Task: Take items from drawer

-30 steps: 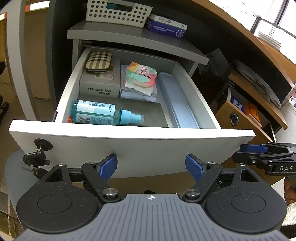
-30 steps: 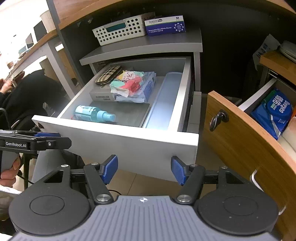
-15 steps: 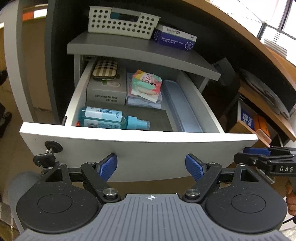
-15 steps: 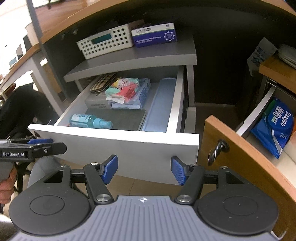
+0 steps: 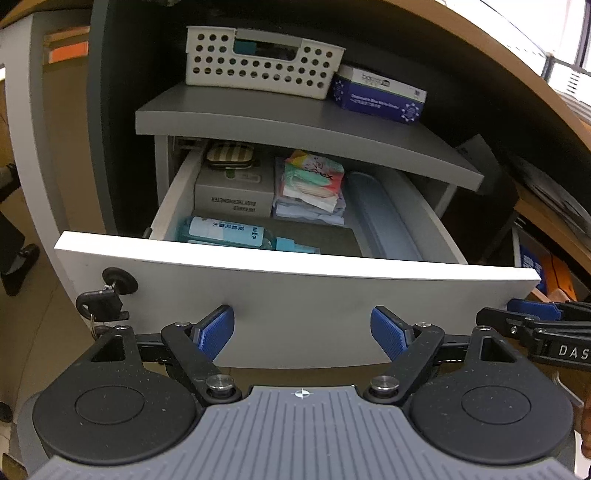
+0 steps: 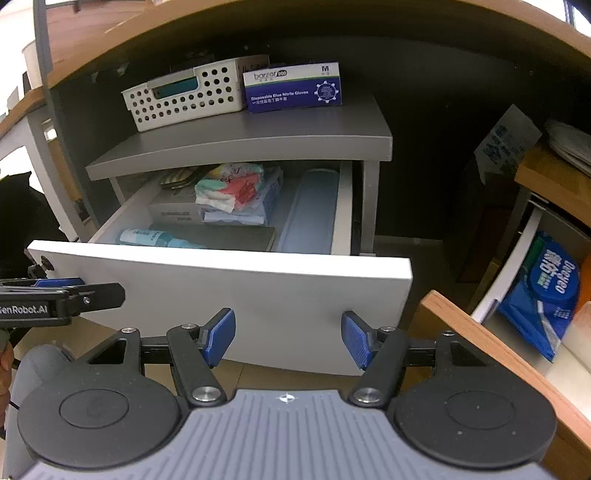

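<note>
**Both grippers pulled back lower**

The drawer (image 5: 295, 291) is open, with the spray bottle (image 5: 225, 232) along its front edge. Left gripper (image 5: 302, 330) and right gripper (image 6: 288, 338) sit lower than before, fingers apart, holding nothing.

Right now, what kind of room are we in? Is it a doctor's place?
Probably an office, maybe with a first-aid corner. A grey drawer is open under a wooden desk. A nitrile glove box sits on top, and inside lie an infrared thermometer box and a spray bottle.
</note>
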A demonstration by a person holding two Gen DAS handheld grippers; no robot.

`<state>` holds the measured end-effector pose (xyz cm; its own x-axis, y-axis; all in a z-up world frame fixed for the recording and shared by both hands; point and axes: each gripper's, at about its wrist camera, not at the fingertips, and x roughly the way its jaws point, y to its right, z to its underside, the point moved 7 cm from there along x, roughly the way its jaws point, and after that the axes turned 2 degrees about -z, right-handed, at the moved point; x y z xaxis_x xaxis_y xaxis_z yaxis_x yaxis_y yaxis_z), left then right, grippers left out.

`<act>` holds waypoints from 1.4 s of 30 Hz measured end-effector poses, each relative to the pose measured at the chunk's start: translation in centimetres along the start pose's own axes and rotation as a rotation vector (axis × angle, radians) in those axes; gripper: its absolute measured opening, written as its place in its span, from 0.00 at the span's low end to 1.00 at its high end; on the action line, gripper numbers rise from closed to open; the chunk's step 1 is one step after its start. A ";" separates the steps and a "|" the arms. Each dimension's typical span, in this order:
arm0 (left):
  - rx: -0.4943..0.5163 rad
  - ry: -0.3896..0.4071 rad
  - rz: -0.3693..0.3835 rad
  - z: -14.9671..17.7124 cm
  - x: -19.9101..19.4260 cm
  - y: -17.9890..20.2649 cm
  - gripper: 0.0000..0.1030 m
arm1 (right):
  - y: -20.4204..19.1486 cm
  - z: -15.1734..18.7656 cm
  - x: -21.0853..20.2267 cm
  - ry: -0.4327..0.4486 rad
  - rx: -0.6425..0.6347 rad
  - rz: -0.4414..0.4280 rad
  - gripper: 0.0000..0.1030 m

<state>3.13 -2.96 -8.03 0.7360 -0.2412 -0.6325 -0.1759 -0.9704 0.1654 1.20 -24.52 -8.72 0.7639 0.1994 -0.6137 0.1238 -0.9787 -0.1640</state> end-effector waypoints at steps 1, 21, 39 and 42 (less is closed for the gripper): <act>0.004 0.001 -0.004 -0.2 0.3 0.0 0.81 | 0.0 -0.1 0.3 0.002 0.007 0.001 0.68; 0.075 0.038 -0.059 -3.7 5.9 0.2 0.81 | 0.6 -3.5 6.6 0.076 -0.018 0.100 0.69; 0.090 0.096 -0.090 -8.1 9.6 -0.7 0.81 | 1.6 -6.8 11.7 0.150 0.001 0.174 0.69; 0.081 0.102 -0.091 -8.7 10.0 -0.8 0.81 | 1.7 -7.3 12.1 0.152 0.000 0.174 0.69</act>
<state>16.30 -4.52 -7.94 0.8129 -0.1539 -0.5617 -0.1545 -0.9869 0.0468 15.27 -24.14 -10.84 0.8607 0.0183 -0.5089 -0.0177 -0.9977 -0.0659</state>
